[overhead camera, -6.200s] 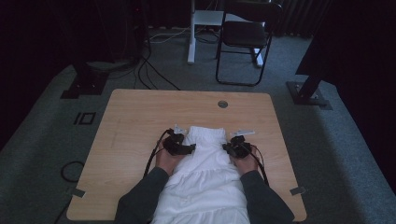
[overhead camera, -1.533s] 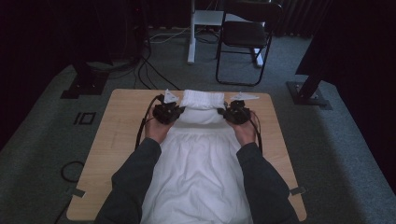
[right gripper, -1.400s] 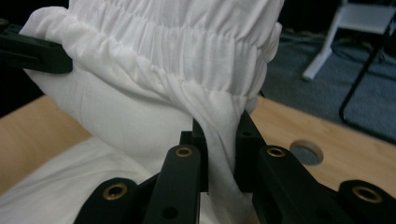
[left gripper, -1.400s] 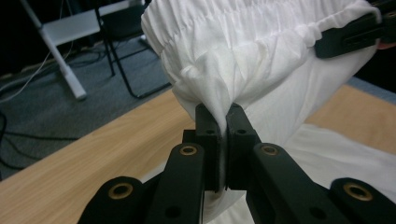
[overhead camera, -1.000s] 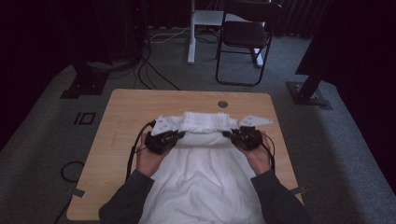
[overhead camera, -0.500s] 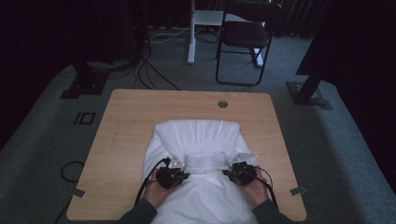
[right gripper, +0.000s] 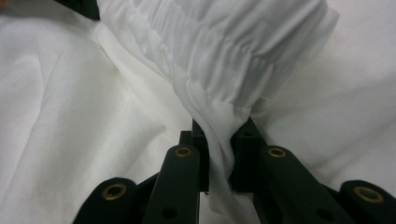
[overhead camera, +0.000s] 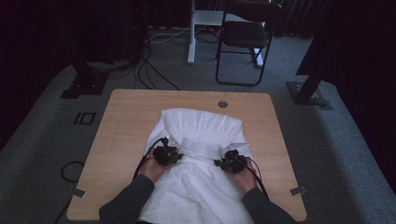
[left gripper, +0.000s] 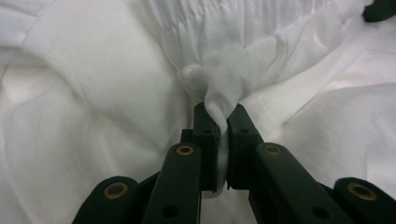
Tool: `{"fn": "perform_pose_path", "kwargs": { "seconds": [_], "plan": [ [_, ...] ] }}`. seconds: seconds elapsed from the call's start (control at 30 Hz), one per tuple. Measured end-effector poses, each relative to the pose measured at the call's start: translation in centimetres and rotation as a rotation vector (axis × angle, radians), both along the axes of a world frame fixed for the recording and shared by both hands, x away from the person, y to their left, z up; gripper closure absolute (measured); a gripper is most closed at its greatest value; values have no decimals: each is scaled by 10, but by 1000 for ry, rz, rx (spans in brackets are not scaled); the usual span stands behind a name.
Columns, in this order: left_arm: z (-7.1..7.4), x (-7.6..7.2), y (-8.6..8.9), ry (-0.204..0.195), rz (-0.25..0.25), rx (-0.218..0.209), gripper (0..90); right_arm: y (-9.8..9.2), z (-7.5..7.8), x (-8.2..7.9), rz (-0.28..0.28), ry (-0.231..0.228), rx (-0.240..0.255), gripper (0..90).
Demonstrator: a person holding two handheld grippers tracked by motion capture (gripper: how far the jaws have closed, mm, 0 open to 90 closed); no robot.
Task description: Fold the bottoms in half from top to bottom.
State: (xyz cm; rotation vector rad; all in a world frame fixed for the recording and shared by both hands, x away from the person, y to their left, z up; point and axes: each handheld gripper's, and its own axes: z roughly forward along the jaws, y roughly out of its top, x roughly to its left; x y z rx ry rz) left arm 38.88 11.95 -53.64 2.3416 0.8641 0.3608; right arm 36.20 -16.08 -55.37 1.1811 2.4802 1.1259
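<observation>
Since half a second ago the garment's (overhead camera: pixel 201 140) gathered band has been drawn a little nearer the person, folded over the cloth spread on the desk (overhead camera: pixel 121 121). The left tongs (left gripper: pixel 223 122) and right tongs (right gripper: pixel 219 135) each pinch an end of that band. It looks light, limp and prone to slipping, so the thicker gathered edge seems the surest hold.

**Free room and obstacles on the table**

Bare table (overhead camera: pixel 121 126) to the left, right and far side of the white garment (overhead camera: pixel 201 130), open to passage. Middle and near edge covered by folded cloth. Left tongs (overhead camera: pixel 166 155) and right tongs (overhead camera: pixel 229 162) on the cloth, well apart, with a gathered band (overhead camera: pixel 201 144) between. Chair (overhead camera: pixel 243 37) beyond the far edge.
</observation>
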Motion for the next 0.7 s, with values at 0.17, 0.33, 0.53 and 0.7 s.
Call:
{"fn": "perform_pose_path", "kwargs": {
  "seconds": [0.17, 0.33, 0.53, 0.7],
  "plan": [
    [0, 31, -2, -13, 76, -6, 857, 6, 2, 46, -33, 12, 4, 829],
    [0, 56, -8, -25, 131, -21, 858, 4, 4, 91, -115, 45, 22, 830],
    [2, 69, -7, -10, 184, -49, 861, 8, 6, 105, -144, 56, 21, 829],
    [36, 59, -2, -77, 174, -117, 874, -4, 31, 100, -103, 12, 114, 835]
  ]
}}
